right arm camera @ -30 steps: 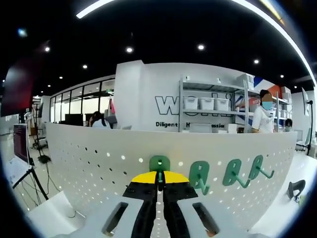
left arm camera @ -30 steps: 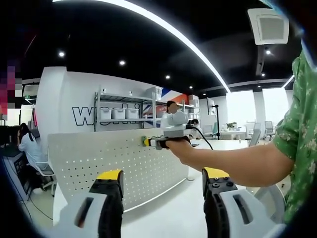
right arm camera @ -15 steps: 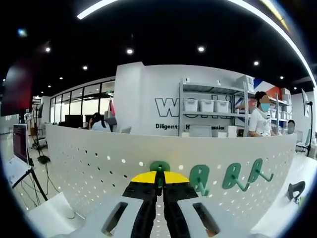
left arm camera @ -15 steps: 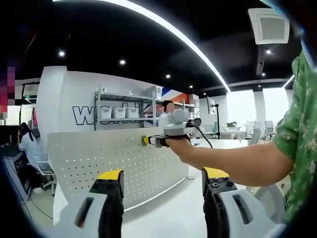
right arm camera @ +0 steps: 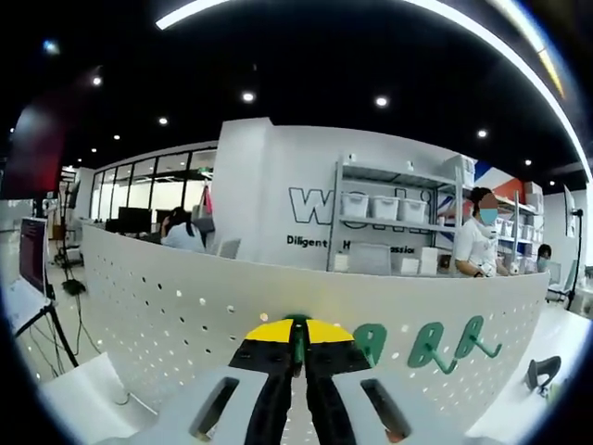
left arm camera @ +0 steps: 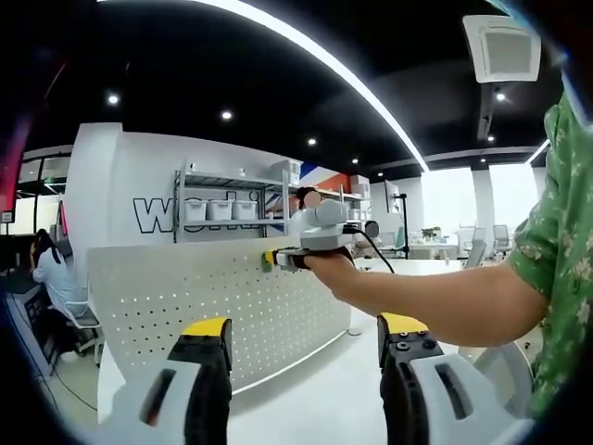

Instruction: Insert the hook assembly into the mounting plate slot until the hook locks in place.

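Green hook sits clamped between your right gripper jaws, pressed against the white pegboard. It now shows less above the yellow tips than a second ago. Three more green hooks hang to its right. Your left gripper stays wide open, holding nothing, well apart from the board.

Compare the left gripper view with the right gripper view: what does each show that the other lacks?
Left gripper view: open left tongs, a forearm in a green sleeve, and the right tongs seen side-on at the pegboard's top edge. Right gripper view: right tongs shut on a green hook, plus three mounted green hooks. Both share the white pegboard and the shelving behind it.
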Motion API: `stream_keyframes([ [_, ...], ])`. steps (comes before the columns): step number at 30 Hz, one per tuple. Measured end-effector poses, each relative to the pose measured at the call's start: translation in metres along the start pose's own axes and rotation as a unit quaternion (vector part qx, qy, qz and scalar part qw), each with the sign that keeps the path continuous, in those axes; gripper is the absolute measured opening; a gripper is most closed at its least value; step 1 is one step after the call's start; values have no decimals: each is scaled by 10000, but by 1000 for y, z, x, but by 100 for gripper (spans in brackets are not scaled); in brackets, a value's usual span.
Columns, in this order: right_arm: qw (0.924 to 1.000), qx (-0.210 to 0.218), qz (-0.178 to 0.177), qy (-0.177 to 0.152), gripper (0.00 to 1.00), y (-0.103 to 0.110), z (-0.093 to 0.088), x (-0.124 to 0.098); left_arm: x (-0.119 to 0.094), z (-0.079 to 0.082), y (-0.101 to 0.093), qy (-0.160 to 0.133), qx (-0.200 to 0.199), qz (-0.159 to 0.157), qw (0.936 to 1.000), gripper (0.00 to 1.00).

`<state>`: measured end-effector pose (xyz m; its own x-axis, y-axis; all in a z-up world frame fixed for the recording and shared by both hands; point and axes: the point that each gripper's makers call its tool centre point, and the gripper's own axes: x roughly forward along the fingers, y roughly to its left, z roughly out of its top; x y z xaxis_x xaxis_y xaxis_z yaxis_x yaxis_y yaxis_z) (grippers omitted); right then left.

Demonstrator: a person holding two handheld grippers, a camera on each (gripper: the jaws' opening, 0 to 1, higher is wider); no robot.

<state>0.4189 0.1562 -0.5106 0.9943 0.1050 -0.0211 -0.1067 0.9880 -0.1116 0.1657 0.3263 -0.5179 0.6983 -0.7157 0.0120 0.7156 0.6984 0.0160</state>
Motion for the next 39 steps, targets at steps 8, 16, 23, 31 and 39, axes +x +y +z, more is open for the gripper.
stream_keyframes([
  [8,9998,-48,96,156,0,5,-8,1,-1,1,-1,0,13,4,10000,65],
  [16,9997,-161,89,151,1,7,-12,-1,-4,3,0,-10,29,49,10000,65],
  [23,9996,-197,86,159,4,6,-14,-5,-3,3,-2,-11,35,35,10000,65],
  [31,9995,-159,121,230,7,4,-25,-12,-4,3,-6,13,57,30,10000,65],
  [39,9998,-136,137,59,15,1,-16,-22,-6,7,-10,-15,88,20,10000,65],
])
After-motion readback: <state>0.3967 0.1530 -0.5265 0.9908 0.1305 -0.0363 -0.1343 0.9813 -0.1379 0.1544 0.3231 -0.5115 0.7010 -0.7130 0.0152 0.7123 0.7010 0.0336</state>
